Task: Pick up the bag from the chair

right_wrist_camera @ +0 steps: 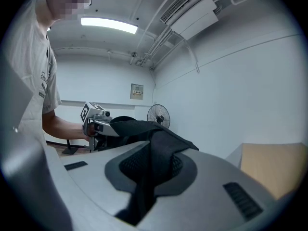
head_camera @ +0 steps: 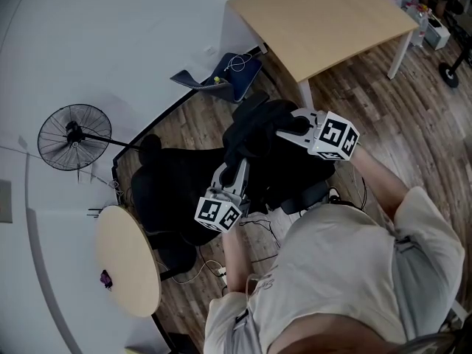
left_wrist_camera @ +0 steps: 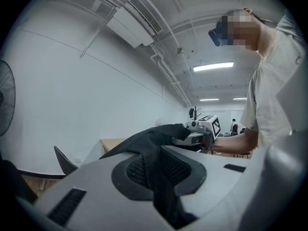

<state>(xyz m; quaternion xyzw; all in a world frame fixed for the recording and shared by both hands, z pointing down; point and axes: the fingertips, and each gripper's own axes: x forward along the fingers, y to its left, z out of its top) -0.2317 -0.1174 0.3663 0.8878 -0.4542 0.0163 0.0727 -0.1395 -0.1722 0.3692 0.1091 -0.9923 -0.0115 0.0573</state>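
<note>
A black fabric bag [head_camera: 259,126] hangs between my two grippers above the black chair [head_camera: 166,190]. My left gripper [head_camera: 236,167] is shut on a fold of the bag at its near side, and my right gripper [head_camera: 286,133] is shut on its right side. In the left gripper view the black bag fabric [left_wrist_camera: 153,150] runs pinched through my left gripper [left_wrist_camera: 156,172], with the right gripper's marker cube [left_wrist_camera: 213,124] beyond it. In the right gripper view the bag [right_wrist_camera: 156,146] is clamped in my right gripper [right_wrist_camera: 151,170], and the left gripper's cube [right_wrist_camera: 91,112] shows behind.
A wooden table [head_camera: 324,17] stands at the upper right. A floor fan [head_camera: 74,135] and a small round table [head_camera: 129,260] stand to the left by the white wall. A blue item [head_camera: 228,76] lies on the floor. Cables [head_camera: 258,223] trail under the chair.
</note>
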